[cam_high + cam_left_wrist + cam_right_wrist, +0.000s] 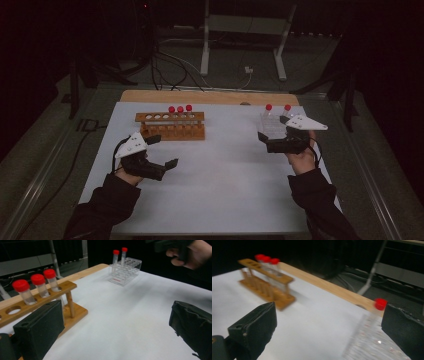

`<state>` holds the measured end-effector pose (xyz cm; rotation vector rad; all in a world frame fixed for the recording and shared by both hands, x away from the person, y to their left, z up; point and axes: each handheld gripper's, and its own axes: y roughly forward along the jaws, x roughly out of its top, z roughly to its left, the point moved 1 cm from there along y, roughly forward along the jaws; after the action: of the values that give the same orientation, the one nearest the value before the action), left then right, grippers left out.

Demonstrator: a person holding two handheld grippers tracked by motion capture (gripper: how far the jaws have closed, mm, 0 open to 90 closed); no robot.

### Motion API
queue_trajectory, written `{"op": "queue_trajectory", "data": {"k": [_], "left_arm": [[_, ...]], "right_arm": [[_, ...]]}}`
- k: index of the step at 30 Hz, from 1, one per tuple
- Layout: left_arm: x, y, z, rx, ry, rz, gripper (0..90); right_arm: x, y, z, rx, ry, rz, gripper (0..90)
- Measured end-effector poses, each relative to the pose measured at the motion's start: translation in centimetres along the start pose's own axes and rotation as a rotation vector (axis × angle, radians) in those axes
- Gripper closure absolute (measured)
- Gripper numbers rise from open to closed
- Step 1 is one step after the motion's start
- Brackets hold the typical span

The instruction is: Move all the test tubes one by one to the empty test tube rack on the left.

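White tabletop (220,190) under both pairs of fingers, with a bare wooden strip (210,97) along the far edge.

Left gripper (161,151) low over the sheet, fingers (40,327) spread wide and empty. Just ahead of the near left finger, a wooden rack (171,126), close but apart from it. Three red-capped tubes (180,111) upright in the rack's top holes; remaining holes toward the other end open. Seen between the left fingers, well beyond them, a clear plastic rack (125,271) with two red-capped tubes (119,255) standing at its far corner.

Right gripper (272,135) at the near side of the clear plastic rack (272,125), fingers (254,327) parted, nothing clasped. Clear rack low between the right fingers, toward the far one, blurred. One red cap (380,303) just beside the inner face of that finger; contact impossible to tell. Wooden rack well beyond the near right finger, across open white sheet.

Right hand (302,157) wrapped round the grip, dark sleeve (320,200) behind it. Grey three-cornered plate (306,122) on top.
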<state>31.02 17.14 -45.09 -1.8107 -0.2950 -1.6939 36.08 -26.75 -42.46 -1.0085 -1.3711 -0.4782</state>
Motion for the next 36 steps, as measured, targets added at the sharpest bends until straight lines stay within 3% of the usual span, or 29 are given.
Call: {"op": "queue_trajectory", "data": {"k": [5, 11, 14, 17, 23, 31, 36], "left_arm": [[-0.7, 0.1, -1.0, -0.021, 0.017, -0.011, 0.5], [-0.9, -0.1, -1.4, -0.034, 0.021, -0.023, 0.5], [-1.1, -0.1, -1.5, -0.039, 0.018, -0.02, 0.5], [-1.2, 0.0, -1.6, -0.046, 0.019, -0.021, 0.5], [-1.3, 0.1, -1.7, -0.051, 0.016, -0.011, 0.5], [-1.5, 0.1, -1.6, -0.044, 0.011, -0.013, 0.4], [-1.5, 0.0, -1.7, -0.043, 0.016, -0.022, 0.4]], "right_arm": [[-0.6, 0.5, -2.4, -0.066, 0.046, 0.044, 0.0], [-1.3, 1.0, -5.4, -0.158, 0.153, 0.073, 0.0], [-1.7, 1.5, -6.6, -0.203, 0.164, 0.101, 0.4], [-2.2, 2.1, -7.6, -0.237, 0.164, 0.125, 6.6], [-3.0, 3.4, -9.3, -0.272, 0.188, 0.183, 20.6], [-3.5, 4.8, -10.7, -0.289, 0.228, 0.206, 40.9], [-3.9, 5.8, -10.9, -0.29, 0.225, 0.238, 46.8]]}}
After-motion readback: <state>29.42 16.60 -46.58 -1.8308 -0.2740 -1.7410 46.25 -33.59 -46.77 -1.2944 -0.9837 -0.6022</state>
